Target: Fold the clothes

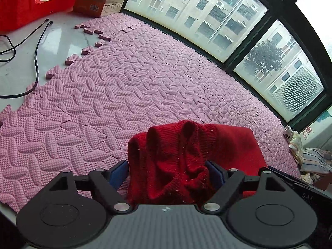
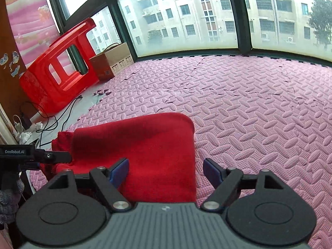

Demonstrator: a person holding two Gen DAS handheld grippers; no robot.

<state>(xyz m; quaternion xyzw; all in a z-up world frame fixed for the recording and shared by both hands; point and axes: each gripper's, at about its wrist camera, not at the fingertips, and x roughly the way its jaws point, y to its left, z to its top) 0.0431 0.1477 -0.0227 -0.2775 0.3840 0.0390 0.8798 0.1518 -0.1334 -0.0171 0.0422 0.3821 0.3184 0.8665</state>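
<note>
Red knit garment [image 1: 180,157] is lying on the pink foam mat [image 1: 124,78], toward its near edge, well apart from the window side. In the right wrist view it is showing as a smooth, squared-off panel [image 2: 145,151] with a rounded far-right corner, which fits either a fold under way or one nearly finished.

Left gripper [image 1: 168,170]: your jaws are standing wide, with a bunched, ridged mass of knit rising between the blue pads [image 1: 119,173]. Whether they are pinching it, I cannot tell; the cloth is hiding the contact.

Right gripper [image 2: 166,173]: you are holding the fingers spread, the left pad [image 2: 120,172] over the fabric, the right one over bare mat, nothing pinched.

Handling, as I judge it: soft, limp, fairly thick knit, light but stretchy, so it is likely sagging and creasing wherever unsupported. Lint flecks suggest a grippy surface, unlikely to slip. Take hold at a doubled edge or corner, gathering every layer, not at the loose middle.
</note>
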